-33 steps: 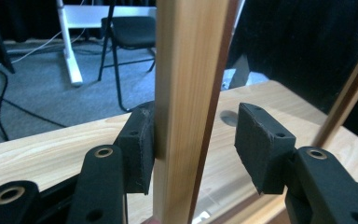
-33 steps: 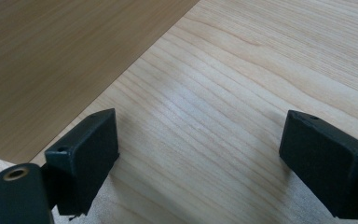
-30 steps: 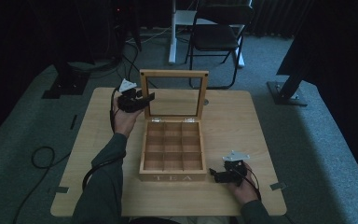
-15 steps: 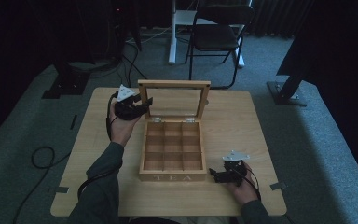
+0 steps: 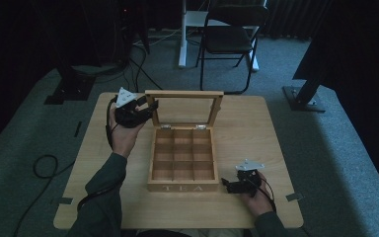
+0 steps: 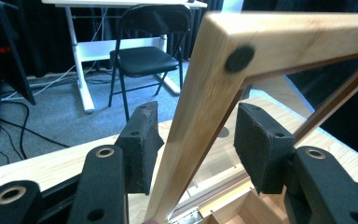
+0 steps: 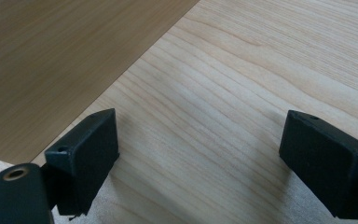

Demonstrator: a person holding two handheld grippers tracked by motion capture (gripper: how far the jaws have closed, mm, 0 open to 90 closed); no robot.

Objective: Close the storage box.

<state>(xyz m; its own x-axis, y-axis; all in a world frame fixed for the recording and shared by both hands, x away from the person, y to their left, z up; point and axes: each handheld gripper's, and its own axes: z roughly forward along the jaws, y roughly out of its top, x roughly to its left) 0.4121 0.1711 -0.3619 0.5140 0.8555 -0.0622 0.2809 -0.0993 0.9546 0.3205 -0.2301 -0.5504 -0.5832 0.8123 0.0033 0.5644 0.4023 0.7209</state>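
1. The high view looks forward and down from above the person's side, taking in the whole bench (image 5: pixel 256 128) and the tea box (image 5: pixel 182 160).
2. The left gripper view sits very close to the box's raised lid (image 6: pixel 200 107), facing a chair (image 6: pixel 144 56) that the high view shares.
3. The right gripper view looks closely along its tongs at the box's side wall (image 7: pixel 261 93).
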